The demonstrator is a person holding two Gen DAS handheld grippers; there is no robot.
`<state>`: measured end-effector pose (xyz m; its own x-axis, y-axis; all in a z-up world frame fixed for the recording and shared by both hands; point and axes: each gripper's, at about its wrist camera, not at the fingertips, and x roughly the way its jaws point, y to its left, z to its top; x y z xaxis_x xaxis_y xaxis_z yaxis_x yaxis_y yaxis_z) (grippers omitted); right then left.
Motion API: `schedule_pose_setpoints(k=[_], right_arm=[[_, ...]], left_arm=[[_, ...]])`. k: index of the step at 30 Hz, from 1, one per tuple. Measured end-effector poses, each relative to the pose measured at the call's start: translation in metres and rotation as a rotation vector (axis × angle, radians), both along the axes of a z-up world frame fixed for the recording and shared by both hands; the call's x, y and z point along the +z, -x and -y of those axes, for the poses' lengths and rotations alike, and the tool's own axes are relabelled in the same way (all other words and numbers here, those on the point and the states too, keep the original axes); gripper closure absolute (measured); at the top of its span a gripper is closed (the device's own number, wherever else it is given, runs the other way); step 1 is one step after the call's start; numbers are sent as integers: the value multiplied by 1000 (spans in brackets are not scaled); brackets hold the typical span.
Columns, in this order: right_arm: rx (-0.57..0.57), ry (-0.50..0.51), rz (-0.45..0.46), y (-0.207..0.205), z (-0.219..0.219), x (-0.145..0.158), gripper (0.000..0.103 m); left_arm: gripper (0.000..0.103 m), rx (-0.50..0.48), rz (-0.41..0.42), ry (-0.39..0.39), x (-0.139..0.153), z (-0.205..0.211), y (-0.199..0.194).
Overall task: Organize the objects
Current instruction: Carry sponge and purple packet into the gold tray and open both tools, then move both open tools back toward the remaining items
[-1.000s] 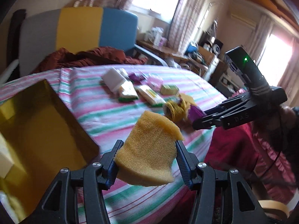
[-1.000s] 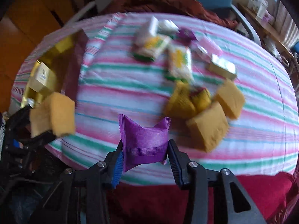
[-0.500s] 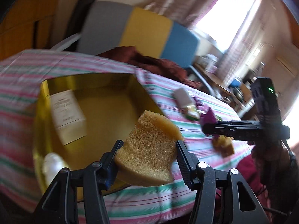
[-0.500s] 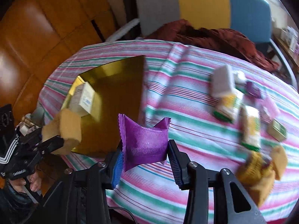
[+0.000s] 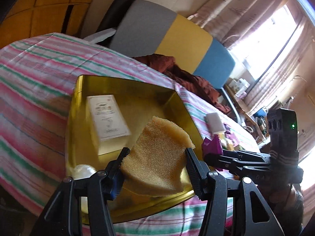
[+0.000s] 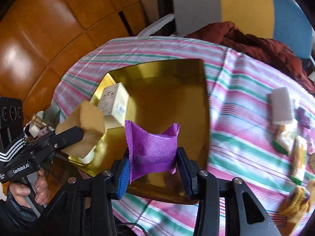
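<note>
The left gripper [image 5: 156, 164] is clamping a yellow sponge [image 5: 157, 157], holding it over the gold tray [image 6: 167, 74] near the cream box [image 5: 107, 119]. The right gripper [image 6: 153, 169] is pinching a purple packet [image 6: 152, 147] above the tray's near edge. Other packets [image 6: 289, 139] are lying on the striped cloth [image 6: 236, 118], right.

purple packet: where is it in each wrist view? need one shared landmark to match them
Left wrist view: the purple packet is at right of centre, pinched at the tip of the right gripper coming in from the right edge.
Right wrist view: it is at lower centre, clamped between that gripper's own fingers, over the tray.
Shared landmark: the gold tray, with the white box inside it.
</note>
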<state>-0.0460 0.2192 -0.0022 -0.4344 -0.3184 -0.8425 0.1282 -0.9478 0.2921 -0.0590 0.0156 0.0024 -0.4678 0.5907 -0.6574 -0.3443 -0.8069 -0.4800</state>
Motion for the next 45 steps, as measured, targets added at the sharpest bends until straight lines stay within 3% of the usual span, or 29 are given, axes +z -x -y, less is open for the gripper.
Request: schedule_pose_setpoints(k=[6, 11, 17, 18, 20, 21, 25, 28, 30, 35, 45], right_arm=[[12, 29, 21, 2, 14, -15, 59], [29, 33, 32, 3, 27, -23, 59], [61, 77, 49, 3, 37, -30, 54], [80, 95, 55, 2, 40, -31, 51], [93, 88, 58, -1, 47, -33, 32], [91, 82, 60, -2, 48, -34, 30], [76, 89, 67, -7, 46, -39, 29], [47, 80, 46, -14, 42, -36, 21], [22, 61, 17, -18, 40, -33, 18], [-41, -22, -57, -30, 35, -26, 17], [-146, -168, -210, -49, 32, -11, 11]], left_arm=[[46, 71, 47, -85, 1, 33, 9], [46, 86, 27, -128, 13, 43, 9], [43, 77, 45, -119, 9, 37, 5], [39, 78, 55, -109, 6, 35, 4], [32, 90, 69, -86, 1, 33, 2], [30, 104, 72, -71, -1, 33, 1], [30, 145, 56, -47, 0, 40, -4], [28, 155, 6, 6, 5, 36, -10], [21, 157, -34, 53, 8, 30, -14], [16, 158, -135, 187, 12, 12, -26], [10, 168, -234, 313, 16, -5, -44]])
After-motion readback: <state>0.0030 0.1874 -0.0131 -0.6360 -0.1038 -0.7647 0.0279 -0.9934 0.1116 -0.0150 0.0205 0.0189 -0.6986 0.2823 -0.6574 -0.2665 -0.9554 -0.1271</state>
